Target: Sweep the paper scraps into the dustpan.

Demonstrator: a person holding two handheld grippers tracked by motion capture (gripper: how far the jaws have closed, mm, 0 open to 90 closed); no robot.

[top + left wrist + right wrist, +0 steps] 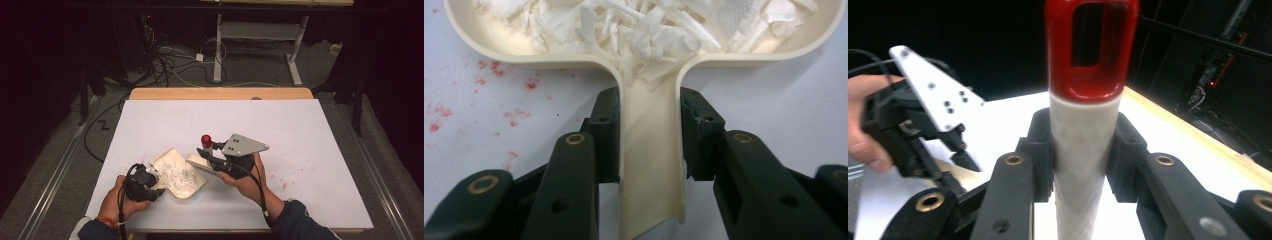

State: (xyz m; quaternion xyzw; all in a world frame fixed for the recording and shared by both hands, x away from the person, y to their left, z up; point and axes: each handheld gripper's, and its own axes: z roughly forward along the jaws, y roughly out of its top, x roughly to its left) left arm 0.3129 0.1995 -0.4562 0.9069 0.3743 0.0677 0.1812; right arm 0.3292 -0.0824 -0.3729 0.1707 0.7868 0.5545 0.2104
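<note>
The left gripper [650,145] has its jaws closed on the handle of a cream dustpan [176,172], which lies on the white table [300,130] at about 6 o'clock of the sheet, heaped with white scraps [639,25]. In the left gripper view the dustpan's handle runs straight toward the camera and the pan spreads away at 12 o'clock, so its long axis lies along the jaws; in the high view its mouth faces about 2 o'clock, toward the right gripper [210,157]. That gripper's jaws are clamped on the white handle of a brush [1087,150] with a red, slotted end pointing to 12 o'clock in its own view, the long axis again in line with the jaws; in the high view the red tip lies at about 11 o'clock of the right hand [245,182]. The step seems to be sweeping scraps into the pan. To do it well, keep the pan's lip flat on the table, hold the handle steady against the push, and draw the brush in short strokes toward the mouth, so nothing slips under the lip or spills over the rim.
</note>
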